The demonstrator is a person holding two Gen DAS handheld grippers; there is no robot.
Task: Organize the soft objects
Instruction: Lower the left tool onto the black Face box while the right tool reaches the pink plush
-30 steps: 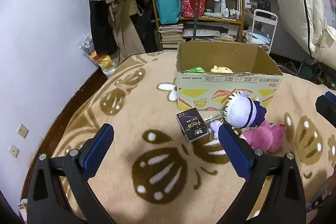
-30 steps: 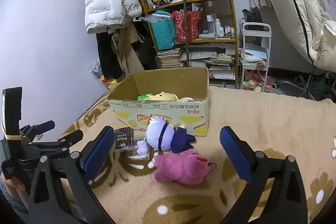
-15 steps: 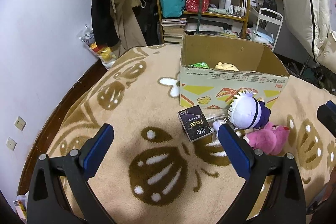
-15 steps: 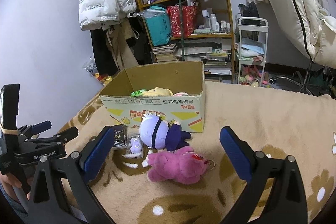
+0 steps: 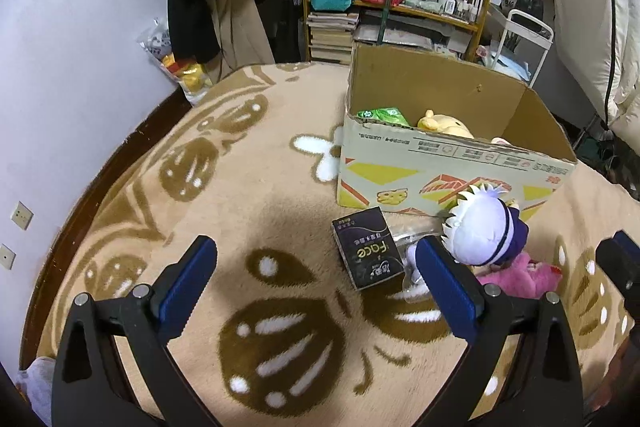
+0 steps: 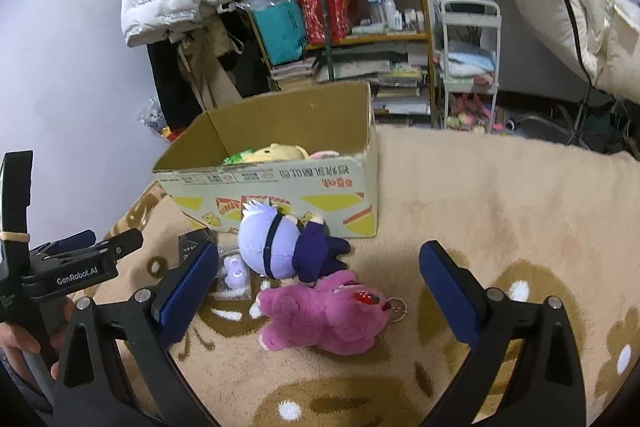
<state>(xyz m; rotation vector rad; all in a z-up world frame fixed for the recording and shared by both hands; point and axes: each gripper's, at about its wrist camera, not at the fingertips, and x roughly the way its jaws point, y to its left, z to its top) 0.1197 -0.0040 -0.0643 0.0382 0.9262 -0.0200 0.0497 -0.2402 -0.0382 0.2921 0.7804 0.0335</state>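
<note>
Left gripper [image 5: 316,279] and right gripper [image 6: 316,281]: jaws apart, holding nothing. Pink plush [image 6: 324,315] touches white-haired doll [image 6: 280,243] before cardboard box [image 6: 280,187]; black packet [image 5: 367,253] beside them.

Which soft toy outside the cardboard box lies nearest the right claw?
The pink plush bear, lying on the blanket between the right claw and the white-haired doll. The doll lies farther off, against the box.
</note>
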